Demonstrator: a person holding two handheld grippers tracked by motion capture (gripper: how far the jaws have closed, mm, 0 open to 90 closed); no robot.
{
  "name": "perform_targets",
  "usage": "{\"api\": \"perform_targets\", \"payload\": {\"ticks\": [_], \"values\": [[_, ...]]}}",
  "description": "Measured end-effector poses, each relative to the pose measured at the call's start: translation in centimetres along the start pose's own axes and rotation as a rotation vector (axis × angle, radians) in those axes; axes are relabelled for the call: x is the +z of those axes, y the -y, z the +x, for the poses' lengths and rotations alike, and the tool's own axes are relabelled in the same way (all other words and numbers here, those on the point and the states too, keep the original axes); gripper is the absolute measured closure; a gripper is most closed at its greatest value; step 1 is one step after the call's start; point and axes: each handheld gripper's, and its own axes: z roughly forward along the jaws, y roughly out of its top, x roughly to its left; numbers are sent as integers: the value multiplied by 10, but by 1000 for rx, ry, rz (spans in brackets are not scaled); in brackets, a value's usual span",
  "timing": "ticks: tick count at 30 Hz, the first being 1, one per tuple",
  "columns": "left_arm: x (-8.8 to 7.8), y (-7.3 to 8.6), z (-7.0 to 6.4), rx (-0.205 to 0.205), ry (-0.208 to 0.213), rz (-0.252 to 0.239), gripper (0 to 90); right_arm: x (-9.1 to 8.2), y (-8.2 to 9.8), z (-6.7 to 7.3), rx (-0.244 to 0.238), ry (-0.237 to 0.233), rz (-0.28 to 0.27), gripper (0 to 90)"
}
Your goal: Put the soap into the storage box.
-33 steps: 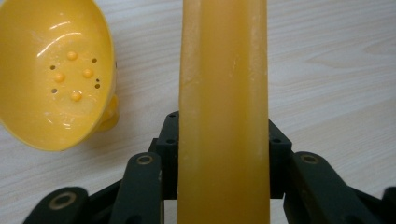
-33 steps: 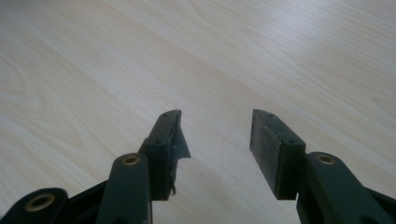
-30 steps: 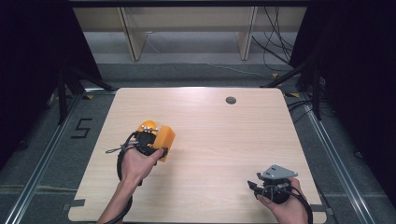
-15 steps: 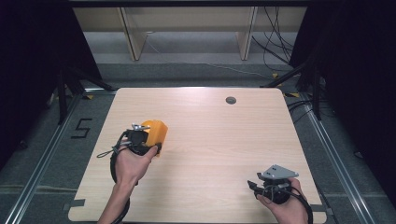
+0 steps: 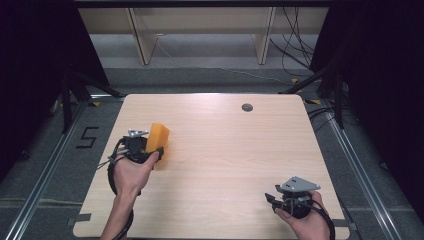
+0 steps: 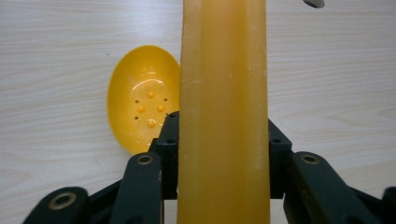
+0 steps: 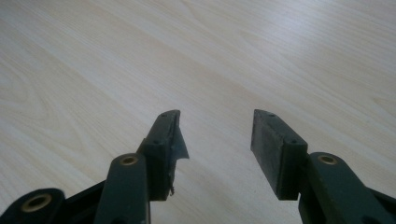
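Forearms come in from the bottom of the high view, one at each side of the pale wooden surface (image 5: 225, 150). At the left half of it, the person's left hand (image 5: 131, 170) holds the left gripper (image 5: 152, 150) just above the wood, aimed forward and a little toward the right. Its fingers (image 6: 169, 154) are clamped on an orange block (image 5: 158, 139), pressing its two broad faces from either side. In the left gripper view the block runs lengthwise straight out along the gripper's line, from the bottom edge of the picture to the top, passing well beyond the fingertips. Beside the block on the wood lies a yellow oval dish (image 6: 142, 95), hollow side up, with small bumps and holes in its floor. Near the front right corner the right hand (image 5: 305, 222) holds the right gripper (image 5: 272, 200) low, pointing left. Its fingers (image 7: 275, 149) stand apart with bare wood between them.
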Motion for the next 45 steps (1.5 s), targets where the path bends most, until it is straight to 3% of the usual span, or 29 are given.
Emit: {"api": "perform_targets", "payload": {"ticks": [10,14,15,19,31,45], "values": [[-2,-7,9,-33,-41,-19,604,1,0,-2,-19,3,-7,522],[-2,-9,11,-30,-57,-24,604,1,0,-1,-18,2,-7,521],[-2,-10,12,-26,-59,-20,604,0,0,0,2,-1,3,521],[0,-14,12,-23,-65,-16,604,1,1,-1,-18,2,-7,520],[5,-26,17,-34,-98,-21,604,1,1,-1,-12,2,-8,518],[24,-25,20,-36,-119,-1,604,0,0,-2,-21,1,-8,517]]}}
